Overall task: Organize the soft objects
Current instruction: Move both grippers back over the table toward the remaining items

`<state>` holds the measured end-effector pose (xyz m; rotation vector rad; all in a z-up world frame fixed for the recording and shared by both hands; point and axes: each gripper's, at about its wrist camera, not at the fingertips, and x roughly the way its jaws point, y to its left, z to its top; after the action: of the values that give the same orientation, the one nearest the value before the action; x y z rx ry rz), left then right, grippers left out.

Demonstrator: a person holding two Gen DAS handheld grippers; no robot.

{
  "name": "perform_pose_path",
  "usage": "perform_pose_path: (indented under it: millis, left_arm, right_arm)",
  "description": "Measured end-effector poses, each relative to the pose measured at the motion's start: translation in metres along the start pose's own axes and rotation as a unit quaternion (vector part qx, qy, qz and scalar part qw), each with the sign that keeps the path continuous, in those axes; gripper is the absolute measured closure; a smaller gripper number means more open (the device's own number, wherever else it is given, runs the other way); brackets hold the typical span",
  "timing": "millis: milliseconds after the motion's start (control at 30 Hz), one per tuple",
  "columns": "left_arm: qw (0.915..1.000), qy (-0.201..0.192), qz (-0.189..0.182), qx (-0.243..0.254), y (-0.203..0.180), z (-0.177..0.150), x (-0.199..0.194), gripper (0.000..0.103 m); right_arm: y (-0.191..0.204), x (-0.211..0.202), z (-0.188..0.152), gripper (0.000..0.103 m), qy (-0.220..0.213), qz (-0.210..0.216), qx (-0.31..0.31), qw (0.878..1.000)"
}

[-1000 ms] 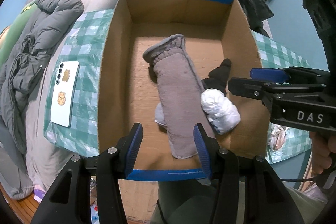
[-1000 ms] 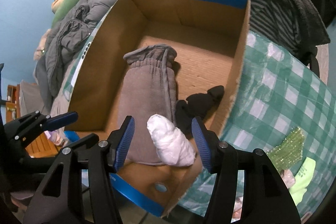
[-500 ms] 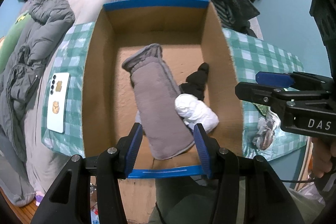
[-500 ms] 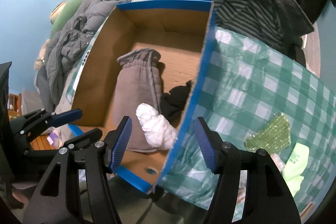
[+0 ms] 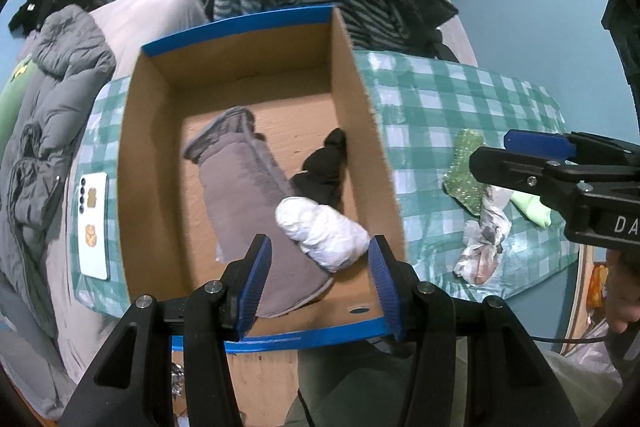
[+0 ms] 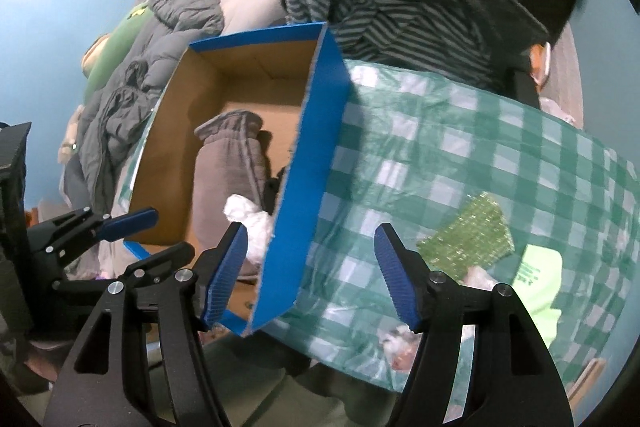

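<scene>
1. Checked green cloth covers the table (image 5: 460,99); the cardboard box (image 5: 152,155) at frame centre holds a grey sock (image 5: 248,203), a black sock (image 5: 324,167) and a white bundle (image 5: 324,231).
2. Left tongs (image 5: 316,279) gape wide, empty, above the box's near edge.
3. Right tongs (image 6: 310,267) spread wide, empty, straddling the box's blue wall.

Both the left claw (image 5: 318,277) and right claw (image 6: 310,269) are black, silver-screwed, with ribbed blue pads.

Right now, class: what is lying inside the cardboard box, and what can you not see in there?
Inside the cardboard box: a grey sock, a white bundle resting on it, and a black sock behind. Whatever lies beneath the grey sock stays hidden.
</scene>
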<state>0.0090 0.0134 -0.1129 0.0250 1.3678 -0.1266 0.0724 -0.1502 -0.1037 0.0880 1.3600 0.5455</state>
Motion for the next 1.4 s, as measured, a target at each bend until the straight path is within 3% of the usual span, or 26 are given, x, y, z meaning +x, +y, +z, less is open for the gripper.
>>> perform_pose_path:
  millis: [467,700,1400]
  left_arm:
    - [0.9987,0.001,-0.019,0.047,-0.055,0.015,0.006,0.051]
    - [0.9969,0.005,-0.026,0.074,-0.088,0.015,0.013,0.046]
    - [0.9937,0.065,-0.033,0.086,-0.156,0.016,0.068,0.039]
  right_arm:
    - [-0.060,-0.035,-0.022,0.036,-0.016,-0.028,0.054,0.998]
    - [-0.099,-0.049,-0.039,0.036,-0.018,-0.048,0.085,0.995]
    - [-0.192,-0.049,-0.088,0.036,0.001,-0.092,0.132,0.987]
